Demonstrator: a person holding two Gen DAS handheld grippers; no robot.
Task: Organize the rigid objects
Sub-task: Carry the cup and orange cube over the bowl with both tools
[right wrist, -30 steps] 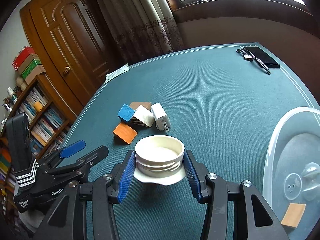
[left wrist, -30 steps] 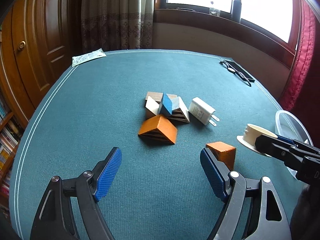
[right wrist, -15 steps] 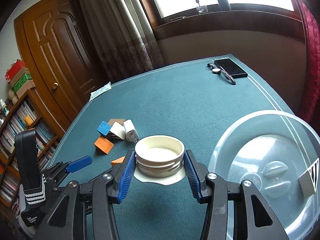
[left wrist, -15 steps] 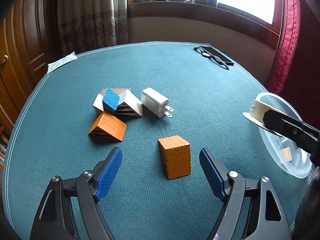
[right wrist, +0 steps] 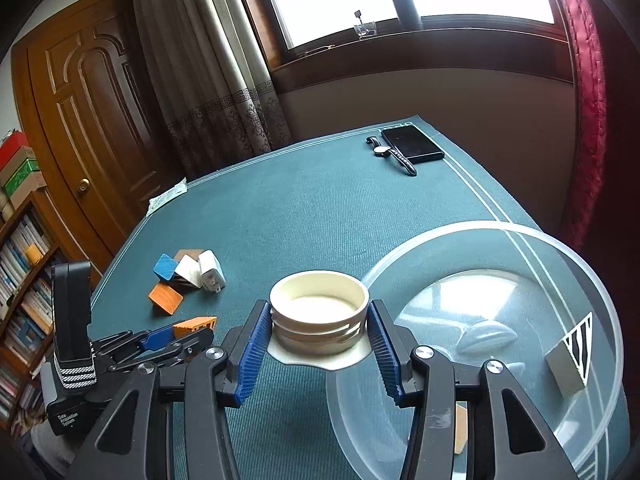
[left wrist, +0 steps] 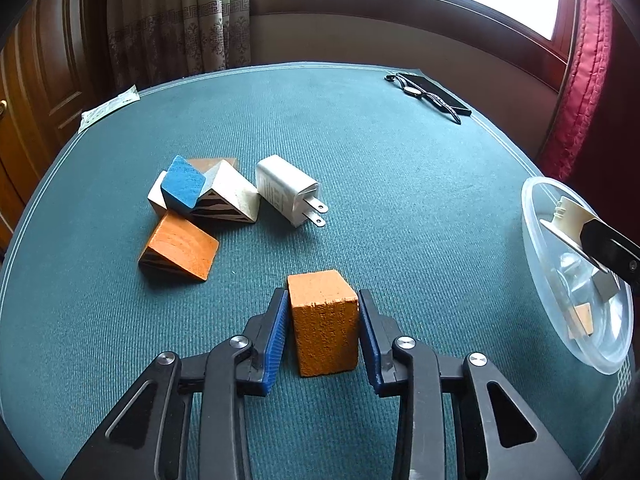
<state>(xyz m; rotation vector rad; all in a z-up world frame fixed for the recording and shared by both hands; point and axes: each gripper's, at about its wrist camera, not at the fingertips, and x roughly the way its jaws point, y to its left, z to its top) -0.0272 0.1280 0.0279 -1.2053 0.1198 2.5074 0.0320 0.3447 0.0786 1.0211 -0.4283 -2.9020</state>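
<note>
Left wrist view: the left hand-held gripper (left wrist: 323, 322) brackets an orange block (left wrist: 323, 320) standing on the green bench (left wrist: 400, 184) near its front edge; the blue pads (left wrist: 276, 340) sit close on both sides, though whether they press the block cannot be told. Toward the left edge lie an orange wedge (left wrist: 180, 247), a blue block (left wrist: 183, 190) leaning on a striped cream wedge (left wrist: 230, 198), and a white charger (left wrist: 289, 190) just beside them. A clear bowl (left wrist: 536, 216) sits at the right edge.

Right wrist view: the right hand-held gripper (right wrist: 319, 334) clamps a cream ring-shaped piece (right wrist: 319, 316), held over the near rim of the clear bowl (right wrist: 600, 304), which contains a striped cream wedge (right wrist: 570, 354). A phone (right wrist: 412, 143) and watch (right wrist: 386, 151) rest at the far right corner, a paper packet (right wrist: 168, 197) at the far left edge.
</note>
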